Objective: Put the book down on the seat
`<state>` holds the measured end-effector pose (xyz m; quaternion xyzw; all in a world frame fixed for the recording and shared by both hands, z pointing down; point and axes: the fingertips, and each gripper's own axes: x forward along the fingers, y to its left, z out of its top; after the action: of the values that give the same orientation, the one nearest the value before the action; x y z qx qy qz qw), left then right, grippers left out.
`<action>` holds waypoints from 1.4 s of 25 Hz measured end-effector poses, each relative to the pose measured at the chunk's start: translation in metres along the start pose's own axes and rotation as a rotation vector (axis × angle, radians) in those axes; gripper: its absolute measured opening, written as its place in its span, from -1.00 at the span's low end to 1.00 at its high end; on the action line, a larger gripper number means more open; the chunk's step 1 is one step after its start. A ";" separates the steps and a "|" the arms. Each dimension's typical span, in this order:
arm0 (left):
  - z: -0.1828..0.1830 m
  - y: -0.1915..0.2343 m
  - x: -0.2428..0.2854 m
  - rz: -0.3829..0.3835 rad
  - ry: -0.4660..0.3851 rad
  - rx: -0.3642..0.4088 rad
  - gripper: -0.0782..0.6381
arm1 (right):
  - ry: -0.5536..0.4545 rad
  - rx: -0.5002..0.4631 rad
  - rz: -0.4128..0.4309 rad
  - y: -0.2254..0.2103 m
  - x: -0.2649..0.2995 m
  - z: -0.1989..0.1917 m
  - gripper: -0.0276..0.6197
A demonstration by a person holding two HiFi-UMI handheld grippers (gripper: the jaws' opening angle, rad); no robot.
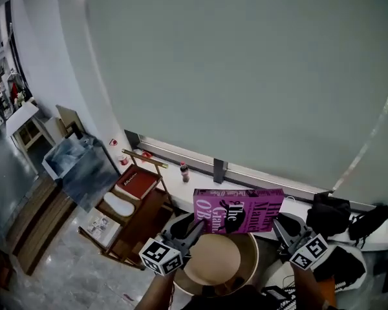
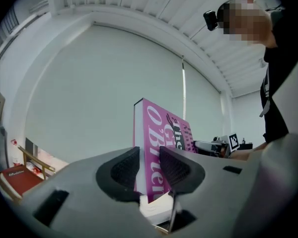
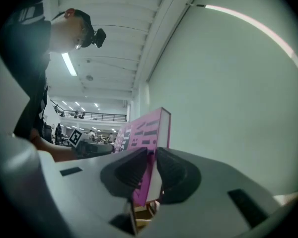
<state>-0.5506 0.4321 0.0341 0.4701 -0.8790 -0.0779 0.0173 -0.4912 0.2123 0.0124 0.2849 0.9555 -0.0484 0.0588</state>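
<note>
A thick pink book (image 1: 239, 210) with black lettering is held upright on its long edge, in the air above a round pale wooden seat (image 1: 213, 260). My left gripper (image 1: 197, 225) is shut on the book's left end near the spine. My right gripper (image 1: 279, 223) is shut on its right end. In the left gripper view the book (image 2: 159, 143) stands between the two dark pads (image 2: 125, 170), which press on both covers. The right gripper view shows the book (image 3: 146, 128) pinched in my right gripper (image 3: 150, 170). My left gripper (image 2: 149, 167) holds it low on the cover.
A white ledge (image 1: 181, 186) runs along the grey wall behind the seat, with a small bottle (image 1: 184, 171) on it. A wooden rack with a red book (image 1: 137, 183) stands at the left. Black bags (image 1: 330, 215) lie at the right.
</note>
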 end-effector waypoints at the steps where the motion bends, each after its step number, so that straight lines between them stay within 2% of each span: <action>1: -0.002 -0.004 0.010 -0.031 0.002 0.002 -0.39 | -0.007 -0.003 -0.035 -0.005 -0.009 0.001 -0.68; 6: -0.022 -0.034 0.059 -0.188 0.046 -0.017 -0.39 | -0.006 -0.001 -0.204 -0.023 -0.063 -0.001 -0.68; 9: -0.032 -0.069 0.093 -0.298 0.077 -0.024 -0.39 | -0.053 -0.003 -0.310 -0.034 -0.105 0.014 -0.68; 14: -0.044 -0.141 0.145 -0.464 0.109 -0.021 -0.39 | -0.100 0.001 -0.471 -0.056 -0.189 0.030 -0.68; 19: -0.053 -0.234 0.173 -0.601 0.119 0.005 -0.39 | -0.150 -0.009 -0.602 -0.052 -0.290 0.046 -0.68; 24: -0.062 -0.333 0.184 -0.707 0.147 0.021 -0.39 | -0.233 -0.019 -0.696 -0.029 -0.384 0.075 -0.69; 30: -0.080 -0.446 0.182 -0.816 0.172 0.037 -0.39 | -0.206 -0.030 -0.816 -0.007 -0.502 0.070 -0.69; 35: -0.107 -0.526 0.173 -0.883 0.206 0.029 -0.39 | -0.207 -0.040 -0.875 0.019 -0.585 0.065 -0.69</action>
<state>-0.2023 -0.0116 0.0519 0.8056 -0.5888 -0.0184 0.0630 0.0107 -0.0956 0.0291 -0.1535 0.9760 -0.0782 0.1335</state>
